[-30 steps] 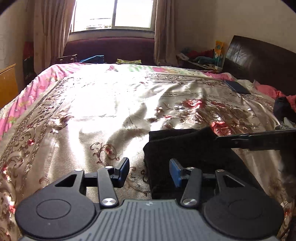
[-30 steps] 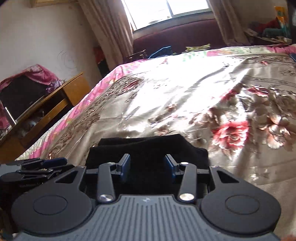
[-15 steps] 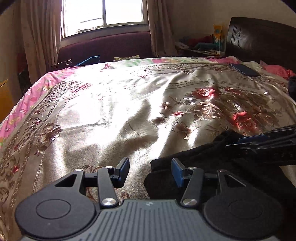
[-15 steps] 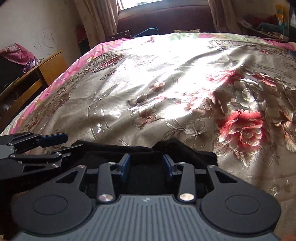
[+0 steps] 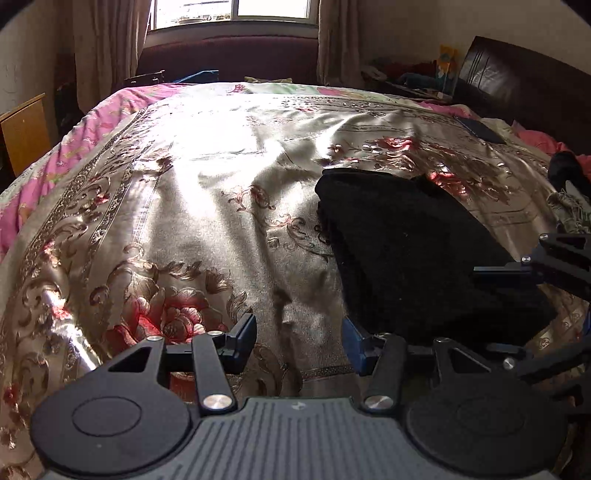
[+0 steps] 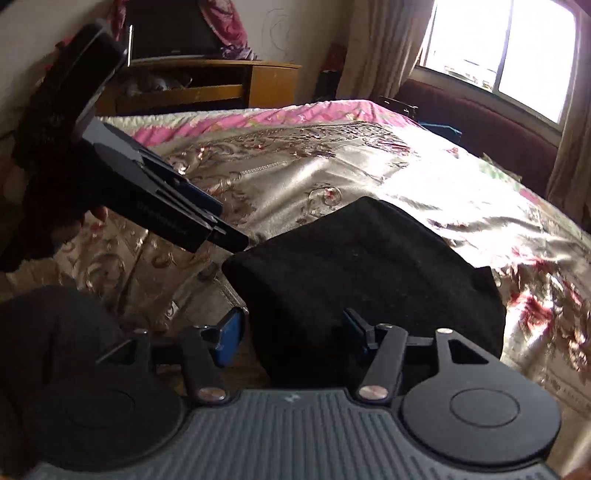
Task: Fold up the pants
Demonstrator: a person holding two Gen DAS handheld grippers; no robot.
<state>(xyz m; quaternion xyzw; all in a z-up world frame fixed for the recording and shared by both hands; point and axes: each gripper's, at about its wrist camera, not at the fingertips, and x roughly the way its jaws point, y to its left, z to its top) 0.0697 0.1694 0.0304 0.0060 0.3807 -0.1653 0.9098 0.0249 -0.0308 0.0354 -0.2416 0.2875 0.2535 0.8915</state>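
Observation:
The black pants (image 5: 417,254) lie folded in a compact stack on the floral satin bedspread (image 5: 221,192); they also show in the right wrist view (image 6: 365,280). My left gripper (image 5: 299,341) is open and empty, just left of the stack's near corner, above the bedspread. My right gripper (image 6: 291,330) is open, its jaws astride the near left edge of the stack, not closed on it. The left gripper shows in the right wrist view (image 6: 207,221) at the stack's left corner. The right gripper's fingers (image 5: 509,271) show at the right in the left wrist view.
A dark headboard (image 5: 524,81) stands at the right, with a dark phone-like slab (image 5: 484,131) and dark clothing (image 5: 565,170) near it. A wooden cabinet (image 6: 207,86) stands by the bed's left side. A window (image 5: 236,11) with curtains and a maroon bench lie beyond the bed.
Both grippers have opened wider and drawn back from the pants. The folded stack now lies flat on the bedspread. The right camera has swung to the left.

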